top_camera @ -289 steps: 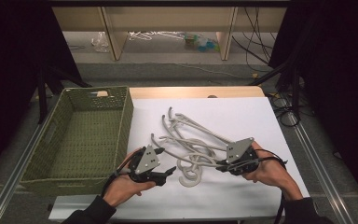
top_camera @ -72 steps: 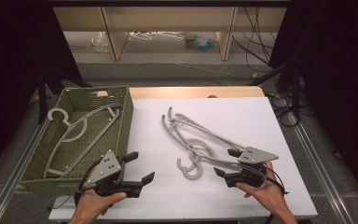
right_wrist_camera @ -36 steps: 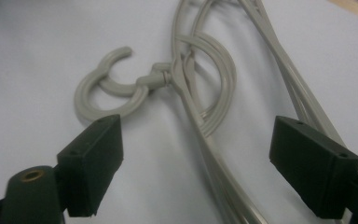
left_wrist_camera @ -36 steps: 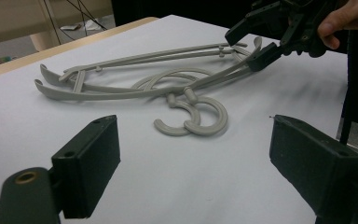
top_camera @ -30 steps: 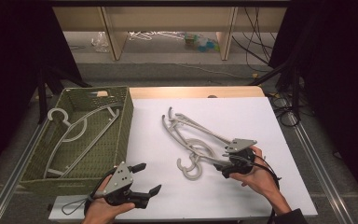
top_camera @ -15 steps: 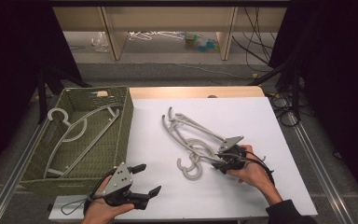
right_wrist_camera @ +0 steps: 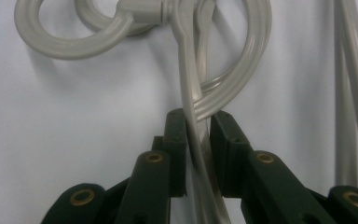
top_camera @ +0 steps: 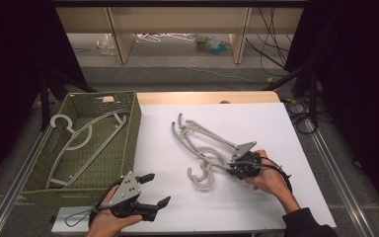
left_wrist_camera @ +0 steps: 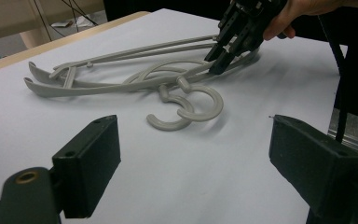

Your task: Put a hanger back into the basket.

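Two grey hangers (top_camera: 205,145) lie overlapped mid-tabletop (top_camera: 276,123), hooks toward the person. Right gripper (top_camera: 240,167), held in the right hand (top_camera: 266,175), sits at the hangers' near end, touching them; jaw state not clear from up here. Left gripper (top_camera: 150,190), in the left hand (top_camera: 109,215) at the tabletop's near-left edge, has jaws spread, nothing between them, well apart from the hangers. Green woven basket (top_camera: 128,148) stands left of the tabletop with another hanger (top_camera: 81,140) inside.
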`<state>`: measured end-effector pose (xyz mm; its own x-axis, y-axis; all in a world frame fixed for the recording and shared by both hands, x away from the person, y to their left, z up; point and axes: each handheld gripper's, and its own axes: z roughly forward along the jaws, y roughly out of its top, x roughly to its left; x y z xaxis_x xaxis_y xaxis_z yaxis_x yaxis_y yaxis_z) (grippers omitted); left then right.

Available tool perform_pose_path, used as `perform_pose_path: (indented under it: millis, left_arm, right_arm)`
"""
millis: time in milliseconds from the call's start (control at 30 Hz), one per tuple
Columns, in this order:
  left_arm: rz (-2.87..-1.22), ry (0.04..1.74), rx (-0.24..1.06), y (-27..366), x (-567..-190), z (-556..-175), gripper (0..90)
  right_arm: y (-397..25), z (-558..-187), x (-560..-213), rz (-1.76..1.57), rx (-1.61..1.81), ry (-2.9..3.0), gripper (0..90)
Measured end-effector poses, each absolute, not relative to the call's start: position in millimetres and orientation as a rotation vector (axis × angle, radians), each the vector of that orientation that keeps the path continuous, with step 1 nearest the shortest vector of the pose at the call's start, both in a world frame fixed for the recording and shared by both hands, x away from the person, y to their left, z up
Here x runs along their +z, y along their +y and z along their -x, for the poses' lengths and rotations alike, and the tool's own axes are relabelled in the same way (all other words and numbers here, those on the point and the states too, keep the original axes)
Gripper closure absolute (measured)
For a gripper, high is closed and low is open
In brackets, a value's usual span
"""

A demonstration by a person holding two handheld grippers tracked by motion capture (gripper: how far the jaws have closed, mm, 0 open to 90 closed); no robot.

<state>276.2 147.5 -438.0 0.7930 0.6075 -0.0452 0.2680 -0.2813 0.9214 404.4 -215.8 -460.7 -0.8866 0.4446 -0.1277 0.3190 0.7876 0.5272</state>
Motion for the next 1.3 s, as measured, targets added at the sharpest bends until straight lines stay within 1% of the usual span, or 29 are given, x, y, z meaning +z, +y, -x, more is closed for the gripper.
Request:
perform_pose_path:
  millis: [167, 200, 233, 300, 367, 400, 433, 467, 567, 633, 700, 733, 800, 867, 933, 1000, 1067, 1100, 1167, 1300]
  left_arm:
    - [-1.890, 0.674, 0.395, 144.1, -438.7, -279.7, 17.6]
    - [-1.888, 0.671, 0.398, 143.0, -439.1, -281.3, 18.4]
    - [-1.907, 0.652, 0.414, 140.8, -439.3, -283.9, 21.2]
    - [-1.911, 0.656, 0.411, 138.5, -439.4, -285.5, 21.9]
    - [-1.923, 0.645, 0.436, 135.5, -438.4, -289.2, 25.6]
    - [-1.941, 0.619, 0.509, 132.4, -436.6, -295.8, 26.6]
    - [-1.941, 0.619, 0.509, 132.4, -436.6, -295.8, 28.2]
    - [-1.973, 0.617, 0.564, 127.4, -436.3, -302.5, 29.2]
    - [-2.002, 0.612, 0.555, 120.2, -436.9, -310.1, 28.9]
    - [-2.034, 0.577, 0.598, 109.0, -435.7, -317.1, 29.7]
    - [-2.049, 0.566, 0.611, 103.1, -436.2, -320.6, 30.0]
    - [-2.076, 0.585, 0.623, 99.3, -436.5, -323.9, 29.9]
    - [-2.104, 0.626, 0.598, 91.7, -438.5, -328.4, 29.2]
    - [-2.130, 0.569, 0.593, 84.8, -440.8, -330.4, 30.0]
    - [-2.176, 0.510, 0.637, 77.8, -443.9, -331.9, 30.4]
    - [-2.192, 0.489, 0.646, 76.3, -444.7, -332.6, 30.0]
    - [-2.217, 0.479, 0.592, 72.5, -447.3, -335.4, 30.7]
    - [-2.230, 0.451, 0.592, 69.5, -449.0, -335.4, 32.3]
    - [-2.253, 0.384, 0.597, 65.4, -450.0, -338.5, 32.7]
    - [-2.268, 0.346, 0.588, 63.1, -449.7, -343.3, 35.9]
  right_arm:
    - [-219.6, -400.1, -447.5, -0.512, 0.754, 2.739, 79.3]
    - [-220.1, -398.7, -445.3, -0.503, 0.765, 2.736, 79.9]
    - [-222.2, -395.3, -440.7, -0.476, 0.770, 2.747, 80.9]
    - [-223.8, -393.8, -437.9, -0.453, 0.778, 2.753, 81.3]
    - [-226.6, -389.3, -433.0, -0.425, 0.793, 2.756, 81.7]
    - [-229.3, -384.2, -429.1, -0.386, 0.798, 2.771, 81.7]
    - [-229.3, -384.2, -429.1, -0.386, 0.798, 2.771, 81.7]
    - [-230.7, -378.8, -426.7, -0.348, 0.813, 2.783, 81.8]
    - [-231.5, -373.3, -424.9, -0.314, 0.818, 2.801, 81.8]
    - [-231.4, -367.2, -422.9, -0.276, 0.830, 2.816, 81.8]
    - [-230.8, -365.1, -422.7, -0.262, 0.832, 2.824, 81.8]
    - [-230.2, -363.2, -422.6, -0.235, 0.838, 2.833, 81.8]
    - [-229.9, -360.4, -421.3, -0.225, 0.844, 2.845, 81.9]
    - [-229.2, -357.9, -419.8, -0.203, 0.860, 2.847, 81.9]
    - [-228.9, -355.2, -418.1, -0.155, 0.873, 2.868, 81.9]
    - [-228.5, -354.1, -417.7, -0.151, 0.875, 2.873, 81.9]
    - [-227.4, -352.6, -417.7, -0.138, 0.864, 2.878, 81.9]
    - [-226.7, -351.5, -416.6, -0.131, 0.863, 2.881, 81.9]
    - [-226.0, -351.0, -415.7, -0.119, 0.868, 2.881, 81.9]
    - [-223.7, -350.8, -416.0, -0.101, 0.866, 2.881, 81.9]
